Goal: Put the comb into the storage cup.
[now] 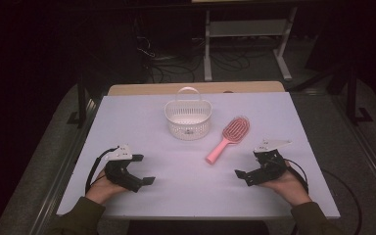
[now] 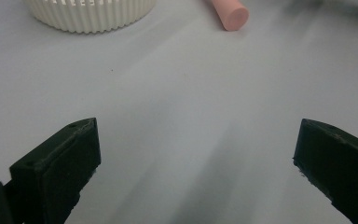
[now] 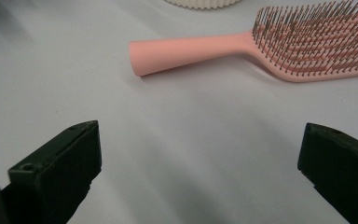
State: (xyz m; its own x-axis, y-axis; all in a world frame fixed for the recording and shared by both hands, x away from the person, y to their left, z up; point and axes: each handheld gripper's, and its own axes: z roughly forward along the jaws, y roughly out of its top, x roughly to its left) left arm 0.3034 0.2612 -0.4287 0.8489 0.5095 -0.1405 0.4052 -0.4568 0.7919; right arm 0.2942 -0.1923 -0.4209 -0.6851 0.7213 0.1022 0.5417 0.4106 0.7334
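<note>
A pink hairbrush (image 1: 227,137) lies bristles up on the white table (image 1: 127,122), right of centre, its handle pointing toward the near side. Just left of its head stands a cream slatted basket (image 1: 188,118) with an upright handle. My left gripper (image 1: 143,169) rests open at the near left with nothing between its jaws. At the near right my right gripper (image 1: 247,165) is open too, a short way right of the brush handle. The right gripper view has the hairbrush (image 3: 261,44) ahead of the spread jaws. The left gripper view catches the basket's base (image 2: 91,14) and the handle's end (image 2: 230,14).
Beyond the table's far edge a wooden board (image 1: 196,88) sticks out, with a metal frame (image 1: 245,39) and cables on the dark floor behind. Bare table surface lies between the two grippers and along the left side.
</note>
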